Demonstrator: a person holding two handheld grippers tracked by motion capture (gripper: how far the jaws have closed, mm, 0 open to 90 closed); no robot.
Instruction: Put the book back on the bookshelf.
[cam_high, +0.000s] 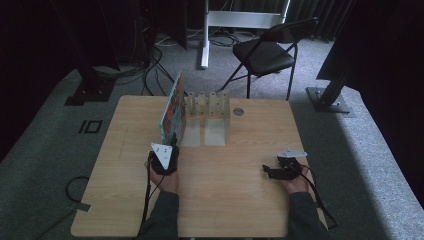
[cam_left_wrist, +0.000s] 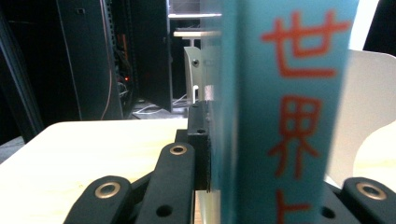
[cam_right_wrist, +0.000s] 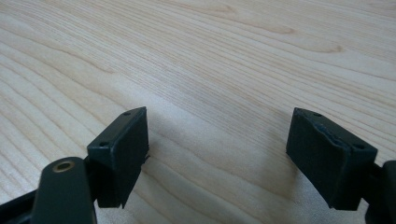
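jaws of the left gripper were clamped on the upright book; right gripper rested with fingers apart on the table.

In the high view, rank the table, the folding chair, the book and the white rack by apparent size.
1. Table, by far the largest.
2. Chair, though it stands farther off.
3. and 4. Book and rack look about alike; the book stands edge-on, held by the left gripper, so I won't rank them.

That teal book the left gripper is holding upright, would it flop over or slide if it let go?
The book looks thin and stands on edge, so it would probably tip unless the white rack beside it caught it. Its flat spine suggests stiff covers rather than floppy ones. The left gripper clamps it; glossy covers might slip.
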